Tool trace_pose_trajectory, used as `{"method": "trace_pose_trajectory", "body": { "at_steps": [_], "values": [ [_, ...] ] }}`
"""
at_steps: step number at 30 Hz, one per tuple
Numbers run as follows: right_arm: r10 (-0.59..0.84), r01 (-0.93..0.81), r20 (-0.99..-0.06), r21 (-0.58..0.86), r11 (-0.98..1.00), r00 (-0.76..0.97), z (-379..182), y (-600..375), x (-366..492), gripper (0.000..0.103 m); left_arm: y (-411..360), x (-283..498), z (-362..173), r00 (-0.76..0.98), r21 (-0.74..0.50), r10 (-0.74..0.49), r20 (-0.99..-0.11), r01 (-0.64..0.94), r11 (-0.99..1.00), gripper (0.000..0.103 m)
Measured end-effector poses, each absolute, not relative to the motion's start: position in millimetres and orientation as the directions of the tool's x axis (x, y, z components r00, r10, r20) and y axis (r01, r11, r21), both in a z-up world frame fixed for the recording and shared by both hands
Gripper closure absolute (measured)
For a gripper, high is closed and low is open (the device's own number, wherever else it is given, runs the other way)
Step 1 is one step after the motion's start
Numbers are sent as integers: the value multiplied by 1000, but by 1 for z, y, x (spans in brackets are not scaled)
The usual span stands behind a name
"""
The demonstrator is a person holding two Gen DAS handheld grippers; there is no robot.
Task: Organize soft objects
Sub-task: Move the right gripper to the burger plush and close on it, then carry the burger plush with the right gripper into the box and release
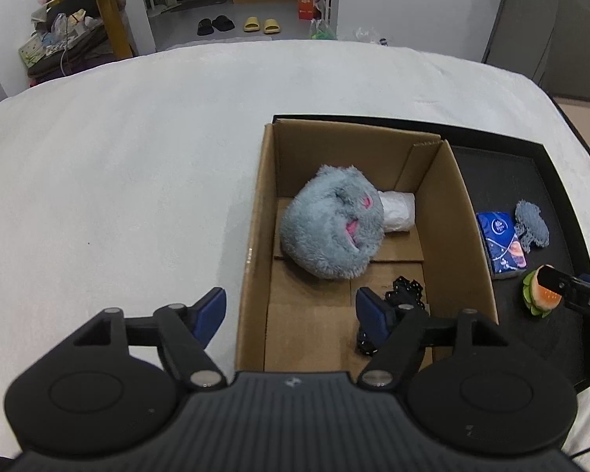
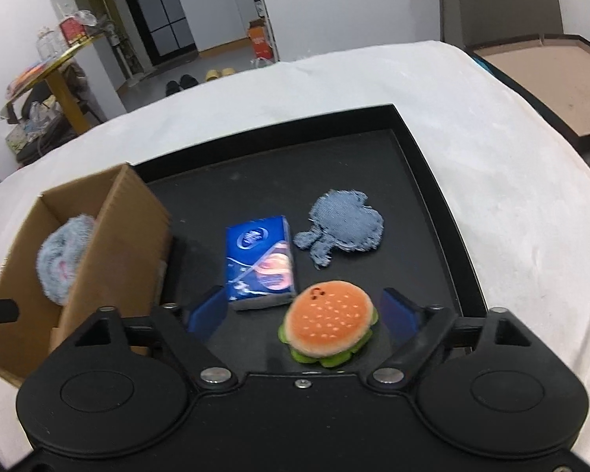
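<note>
A cardboard box [image 1: 255,244] holds a grey fluffy plush [image 1: 332,224], a white wrapped bundle [image 1: 397,210] and a black dotted fabric piece [image 1: 407,289]. My left gripper [image 1: 291,312] is open and empty above the box's near left wall. On the black tray [image 2: 432,157] lie a blue tissue pack [image 2: 259,261], a denim patch [image 2: 344,226] and a burger plush [image 2: 328,322]. My right gripper [image 2: 303,312] is open, its fingers on either side of the burger plush, not closed on it. The burger plush also shows in the left wrist view [image 1: 541,297].
The box and tray sit on a white bedcover [image 1: 137,157]. A wooden board [image 2: 550,74] lies off the bed's right side. Slippers [image 1: 238,23] and an orange box [image 1: 306,2] are on the floor beyond.
</note>
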State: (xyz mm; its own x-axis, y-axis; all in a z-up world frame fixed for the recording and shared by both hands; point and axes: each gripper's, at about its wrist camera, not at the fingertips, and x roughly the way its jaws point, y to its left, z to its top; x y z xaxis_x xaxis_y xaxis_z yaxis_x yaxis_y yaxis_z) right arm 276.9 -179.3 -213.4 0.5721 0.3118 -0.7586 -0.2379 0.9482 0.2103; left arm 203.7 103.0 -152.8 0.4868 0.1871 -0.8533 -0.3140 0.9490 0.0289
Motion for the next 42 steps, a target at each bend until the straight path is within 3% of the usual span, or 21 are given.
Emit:
{"method": "trace_pose_trajectory", "body": {
  "at_steps": [4,10,12,14,15,17,42],
  "values": [
    [286,-242,-769,175,954,572,-228,-181,284,11,97,206,-155,480,53,208,-852,-316,947,31],
    [255,-247,-796,137,959,549,-251,-183,287,11,90,210,-159,474,83,233,-849,-315,945,31],
    [231,-256,-797,100,962,558,-255,-181,284,18,89,211,-161,470,97,243,-849,-314,945,31],
    [210,-255,-794,71,964,571,-255,-181,282,43,88,213,-163,464,110,253,-849,-313,943,31],
    [206,-255,-789,65,965,578,-254,-182,280,49,88,213,-163,462,113,257,-849,-315,942,31],
    [225,-250,-790,94,964,570,-251,-188,279,50,87,213,-162,463,115,263,-846,-325,939,31],
    [296,-254,-715,169,952,634,-202,-197,263,52,94,200,-147,477,115,288,-830,-360,926,30]
  ]
}}
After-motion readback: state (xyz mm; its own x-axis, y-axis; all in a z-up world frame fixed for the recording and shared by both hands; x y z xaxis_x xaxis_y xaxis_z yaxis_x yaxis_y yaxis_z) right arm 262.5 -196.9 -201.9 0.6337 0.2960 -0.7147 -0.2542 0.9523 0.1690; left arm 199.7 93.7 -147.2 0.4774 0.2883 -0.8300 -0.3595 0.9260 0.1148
